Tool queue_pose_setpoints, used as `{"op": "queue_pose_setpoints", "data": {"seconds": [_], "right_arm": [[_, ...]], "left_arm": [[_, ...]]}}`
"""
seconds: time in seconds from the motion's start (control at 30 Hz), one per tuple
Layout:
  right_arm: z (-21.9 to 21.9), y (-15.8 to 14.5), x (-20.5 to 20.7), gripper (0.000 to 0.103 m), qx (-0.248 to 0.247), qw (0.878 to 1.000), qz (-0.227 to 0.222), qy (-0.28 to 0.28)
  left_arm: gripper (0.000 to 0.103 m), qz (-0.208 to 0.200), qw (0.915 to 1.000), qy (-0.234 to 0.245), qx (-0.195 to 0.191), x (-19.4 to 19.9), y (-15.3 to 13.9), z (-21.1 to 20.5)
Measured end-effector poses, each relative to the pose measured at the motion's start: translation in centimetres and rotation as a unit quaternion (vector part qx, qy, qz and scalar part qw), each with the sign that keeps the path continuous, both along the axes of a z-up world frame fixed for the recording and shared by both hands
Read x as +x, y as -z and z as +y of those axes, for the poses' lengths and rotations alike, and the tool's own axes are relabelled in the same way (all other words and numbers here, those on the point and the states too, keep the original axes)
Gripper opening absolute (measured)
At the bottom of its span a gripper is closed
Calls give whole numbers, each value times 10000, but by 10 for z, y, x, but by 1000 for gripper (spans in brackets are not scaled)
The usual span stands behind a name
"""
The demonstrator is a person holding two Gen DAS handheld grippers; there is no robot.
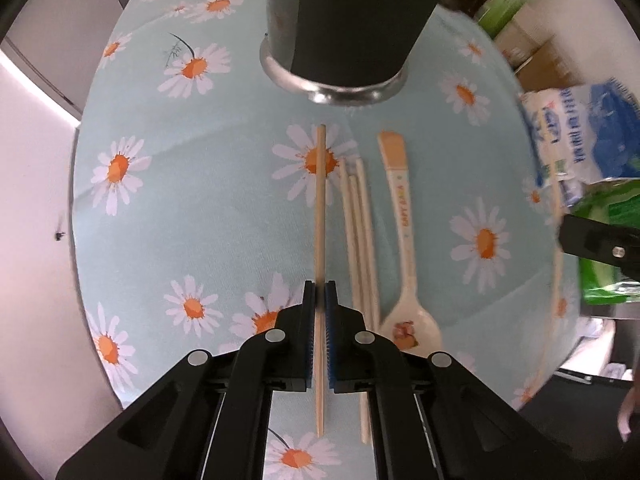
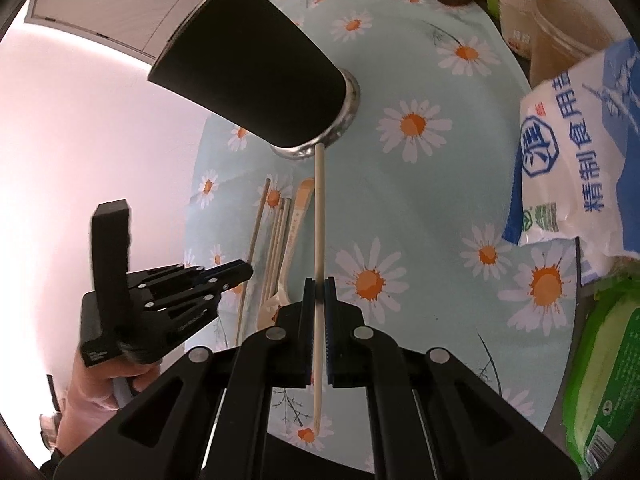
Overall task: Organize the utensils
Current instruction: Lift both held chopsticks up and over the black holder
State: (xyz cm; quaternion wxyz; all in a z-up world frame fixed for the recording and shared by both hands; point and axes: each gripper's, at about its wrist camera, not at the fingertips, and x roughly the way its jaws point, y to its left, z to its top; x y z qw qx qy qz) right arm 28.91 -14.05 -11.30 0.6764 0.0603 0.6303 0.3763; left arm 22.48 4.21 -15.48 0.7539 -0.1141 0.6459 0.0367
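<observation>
Left wrist view shows my left gripper (image 1: 320, 296) with its jaws pinched on a single wooden chopstick (image 1: 320, 208), which runs straight ahead between the pads toward the dark utensil cup (image 1: 344, 20) standing on its steel base at the far end of the bench (image 1: 200, 208). Whether that stick has left the daisy-print cloth I cannot tell. Just to its right lie three more chopsticks (image 1: 358, 232) side by side on the cloth, and beside them a cream plastic spoon (image 1: 404, 240), bowl toward me.

My right gripper (image 2: 319, 284) also has its jaws pressed onto a chopstick (image 2: 319, 216); the far tip of that one points at the foot of the cup (image 2: 256, 76), and a stick end shows above the cup's rim.

Judging by this, I am at the pick-up stage with both hands loaded, and the cup is where the sticks belong. To do it well, I should lift the left stick clear without dragging it sideways into the three neighbours, then tilt it upright before bringing it over the cup's mouth. My grip sits near one end, so the long free end could swing or pivot in the pads; slow wrist turns will help. One hand at a time at the rim would keep the grippers from colliding.
</observation>
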Motion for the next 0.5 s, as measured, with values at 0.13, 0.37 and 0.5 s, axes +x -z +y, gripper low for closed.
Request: {"op": "queue_pose_setpoints", "data": {"seconds": [0.13, 0.37, 0.5], "right_arm": [[8, -6, -6, 5, -3, 9999, -151, 15], [30, -28, -24, 5, 276, 9981, -555, 3], [49, -44, -32, 5, 438, 9954, -852, 31]], "left_arm": [[4, -344, 9993, -52, -169, -11, -16, 8], [4, -1063, 9913, -149, -763, -36, -50, 35], [4, -1570, 9815, -9, -1097, -40, -75, 43]]}}
